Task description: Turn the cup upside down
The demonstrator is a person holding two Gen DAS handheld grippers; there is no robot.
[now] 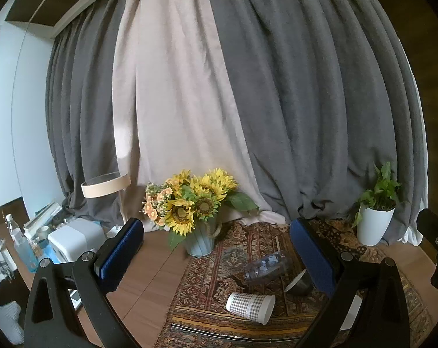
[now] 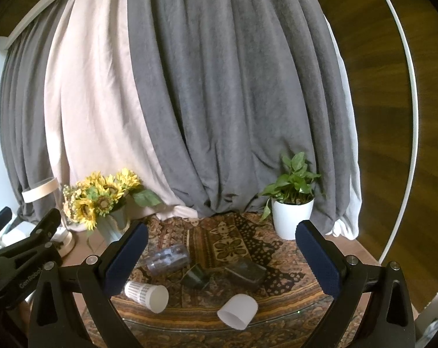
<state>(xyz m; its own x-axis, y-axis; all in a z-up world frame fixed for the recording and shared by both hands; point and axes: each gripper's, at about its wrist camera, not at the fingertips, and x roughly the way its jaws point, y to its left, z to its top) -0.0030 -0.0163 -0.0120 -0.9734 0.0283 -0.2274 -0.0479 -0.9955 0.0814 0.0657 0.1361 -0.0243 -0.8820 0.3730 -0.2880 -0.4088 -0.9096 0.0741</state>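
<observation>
Currently both sets of jaws stand wide apart and hold nothing: the left gripper (image 1: pixel 216 249) and the right gripper (image 2: pixel 221 249) hover above the patterned rug (image 2: pixel 233 243) on the wooden surface (image 1: pixel 149 272). A checked paper cup (image 1: pixel 250 307) lies on its side at about 5 o'clock in the left view, its mouth turned toward 4 o'clock. From the right wrist, a plain white cup (image 2: pixel 238 309) lies tipped at 6 o'clock, a clear plastic cup (image 2: pixel 168 258) at 8 o'clock, sunflowers (image 2: pixel 101 200) at 9 o'clock.

Grey and beige curtains (image 1: pixel 248 101) behind wooden table (image 1: pixel 149 275); patterned rug (image 2: pixel 233 240) on top.
</observation>
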